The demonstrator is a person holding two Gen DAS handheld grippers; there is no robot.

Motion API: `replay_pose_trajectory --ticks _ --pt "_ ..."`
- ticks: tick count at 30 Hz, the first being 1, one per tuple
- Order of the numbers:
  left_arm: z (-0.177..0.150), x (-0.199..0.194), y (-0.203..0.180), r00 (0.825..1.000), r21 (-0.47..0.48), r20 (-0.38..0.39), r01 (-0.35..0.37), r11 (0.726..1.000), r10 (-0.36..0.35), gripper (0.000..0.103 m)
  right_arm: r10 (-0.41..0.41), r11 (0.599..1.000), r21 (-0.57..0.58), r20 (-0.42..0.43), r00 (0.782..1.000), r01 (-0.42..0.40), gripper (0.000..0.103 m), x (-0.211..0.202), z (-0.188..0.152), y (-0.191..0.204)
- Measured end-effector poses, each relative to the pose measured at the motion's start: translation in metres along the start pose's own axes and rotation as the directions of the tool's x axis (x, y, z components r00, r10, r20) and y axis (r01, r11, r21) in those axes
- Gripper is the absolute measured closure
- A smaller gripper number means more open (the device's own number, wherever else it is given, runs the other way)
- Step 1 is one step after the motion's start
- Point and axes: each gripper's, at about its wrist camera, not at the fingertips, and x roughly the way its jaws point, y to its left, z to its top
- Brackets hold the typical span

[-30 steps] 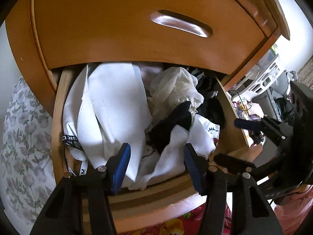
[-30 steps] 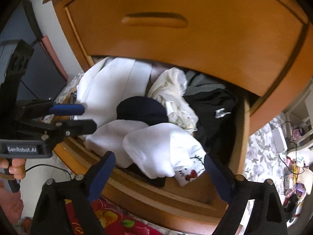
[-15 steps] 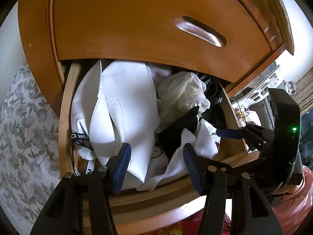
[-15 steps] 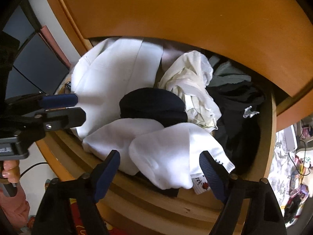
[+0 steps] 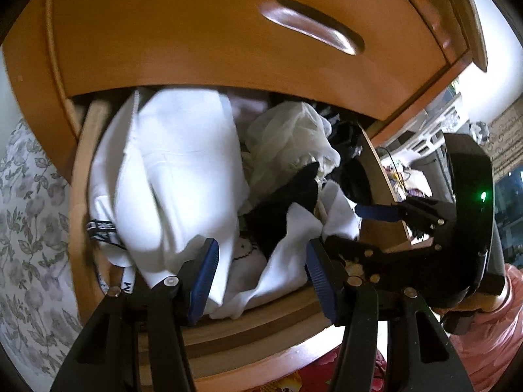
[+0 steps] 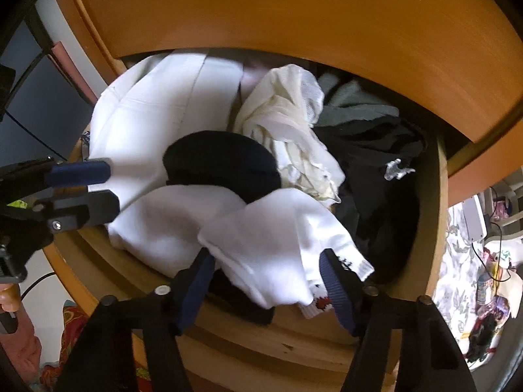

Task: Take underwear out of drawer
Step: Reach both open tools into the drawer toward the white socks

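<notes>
The open lower drawer (image 6: 294,343) is stuffed with clothes. At its front lies a small white garment (image 6: 278,245) with a red and black print at its hem. My right gripper (image 6: 264,258) is open, one finger on each side of that garment. Behind it sit a black piece (image 6: 222,163), a big folded white garment (image 6: 157,114), a cream mesh piece (image 6: 287,114) and dark clothes (image 6: 376,163). My left gripper (image 5: 261,261) is open over the drawer's front, between the big white garment (image 5: 176,170) and the small white one (image 5: 294,248). The right gripper (image 5: 356,225) shows at its right.
The shut upper drawer (image 5: 313,29) with a recessed handle overhangs the clothes. A floral sheet (image 5: 26,228) lies left of the cabinet and a red patterned cloth (image 5: 313,372) below it. Clutter and cables (image 6: 490,261) lie to the right. A pink sleeve (image 5: 490,343) holds the right gripper.
Both grippers have moved in closer to the drawer. The right gripper's fingers have come nearer together around the small white garment.
</notes>
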Motion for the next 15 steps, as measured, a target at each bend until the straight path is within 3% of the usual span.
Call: replay_pose_trajectory --ticks 9,15 --pt "0.000 0.024 -0.012 0.996 0.053 -0.087 0.021 0.998 -0.016 0.047 0.009 0.998 0.059 0.014 1.000 -0.009 0.050 -0.005 -0.008 -0.023" --pt "-0.001 0.033 -0.017 0.993 0.069 -0.115 0.036 0.997 -0.028 0.061 0.020 0.996 0.082 0.022 1.000 -0.021 0.055 -0.006 -0.010 -0.034"
